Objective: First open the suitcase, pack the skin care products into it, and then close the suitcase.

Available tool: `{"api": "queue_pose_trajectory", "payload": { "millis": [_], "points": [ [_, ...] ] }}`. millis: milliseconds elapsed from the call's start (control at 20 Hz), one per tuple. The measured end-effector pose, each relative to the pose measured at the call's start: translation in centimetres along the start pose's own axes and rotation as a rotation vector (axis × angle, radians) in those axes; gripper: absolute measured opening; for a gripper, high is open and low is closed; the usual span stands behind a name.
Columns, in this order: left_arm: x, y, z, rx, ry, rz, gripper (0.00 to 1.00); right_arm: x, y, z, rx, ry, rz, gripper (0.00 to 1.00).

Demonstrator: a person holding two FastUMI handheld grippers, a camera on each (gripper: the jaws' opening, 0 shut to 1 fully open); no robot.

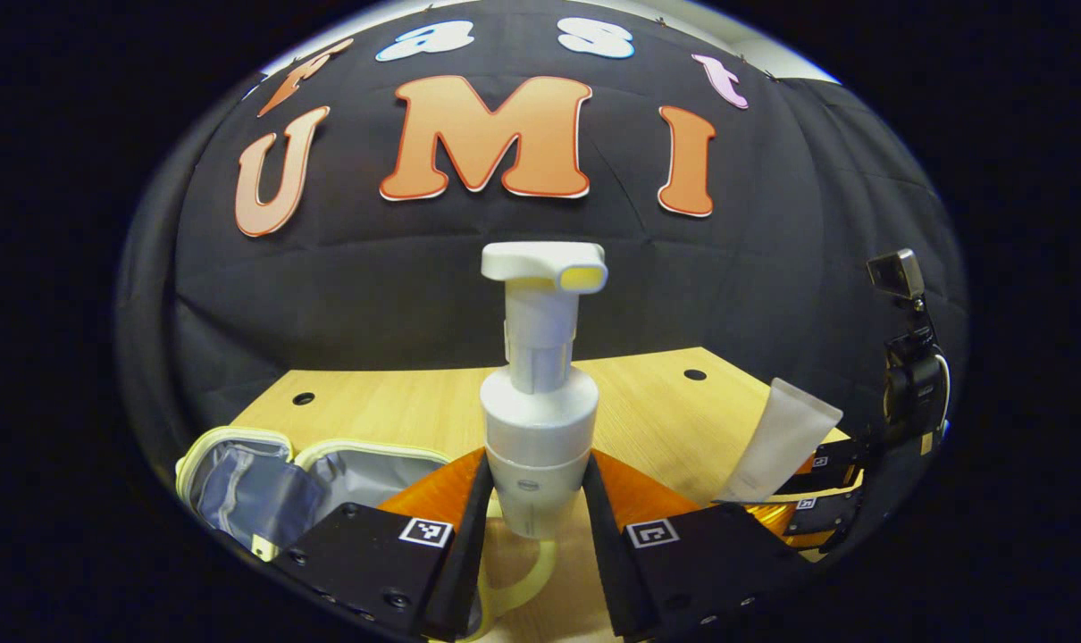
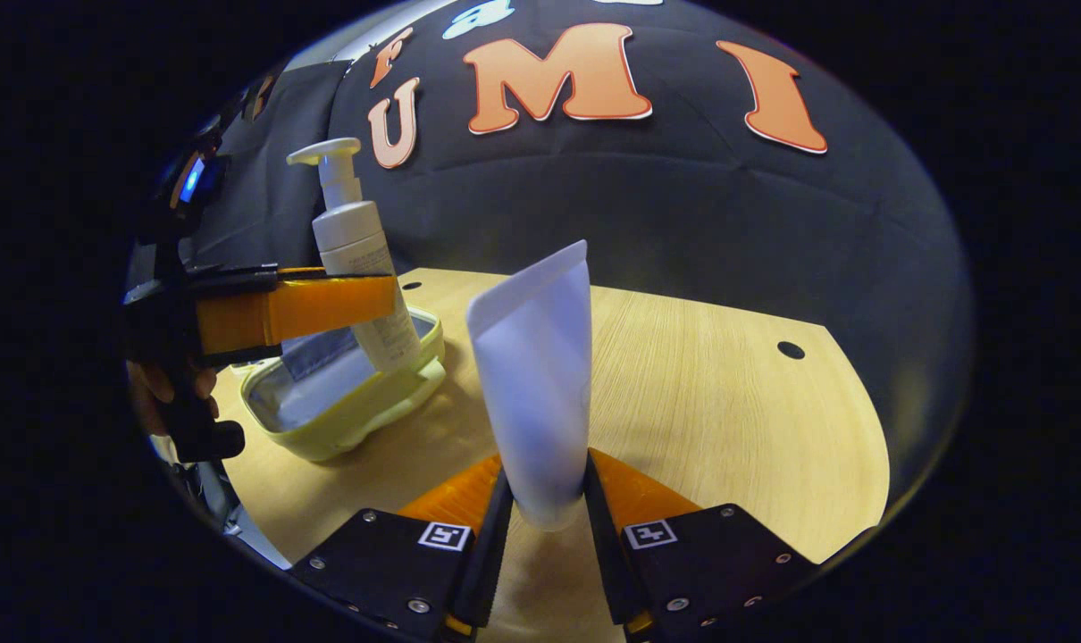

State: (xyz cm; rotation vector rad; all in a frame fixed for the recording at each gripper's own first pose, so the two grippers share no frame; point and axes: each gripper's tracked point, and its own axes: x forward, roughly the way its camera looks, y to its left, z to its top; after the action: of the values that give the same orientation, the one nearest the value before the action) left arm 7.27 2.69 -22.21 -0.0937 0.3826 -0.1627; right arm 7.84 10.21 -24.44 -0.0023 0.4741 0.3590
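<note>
Wooden table (image 2: 728,402) with round holes (image 2: 791,350) stands before black cloth wall (image 2: 683,214)

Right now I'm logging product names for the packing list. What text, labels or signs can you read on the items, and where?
Pump bottle: a small dark round mark low on its front, too small to read.
Pump bottle, right gripper view: faint print on its side, too blurred to read.
Tube: no print visible.
Suitcase: no print visible.
Square coded tags on each gripper: patterns, not words.

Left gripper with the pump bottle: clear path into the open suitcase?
Probably yes. The left gripper holds the pump bottle right over the suitcase, whose lid lies open, with nothing between them.
</note>
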Motion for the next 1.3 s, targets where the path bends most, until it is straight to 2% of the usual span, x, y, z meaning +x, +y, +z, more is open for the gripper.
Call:
{"api": "queue_pose_trajectory", "payload": {
  "millis": [400, 800, 1300],
  "points": [
    [-4.7, 5.0, 3.0, 0.016, 0.021, 0.073, 0.56, -4.1, 2.0, 5.7, -0.055, -0.043, -0.003, 0.48],
    [-7.8, 11.5, 3.9, 0.014, 0.070, 0.090, 0.58, -6.4, 6.5, 9.4, -0.054, -0.082, 0.020, 0.48],
    [-6.5, 16.7, -2.6, -0.029, 0.283, 0.026, 0.55, -5.3, 10.3, 10.4, -0.020, -0.090, -0.022, 0.48]
  ]
}}
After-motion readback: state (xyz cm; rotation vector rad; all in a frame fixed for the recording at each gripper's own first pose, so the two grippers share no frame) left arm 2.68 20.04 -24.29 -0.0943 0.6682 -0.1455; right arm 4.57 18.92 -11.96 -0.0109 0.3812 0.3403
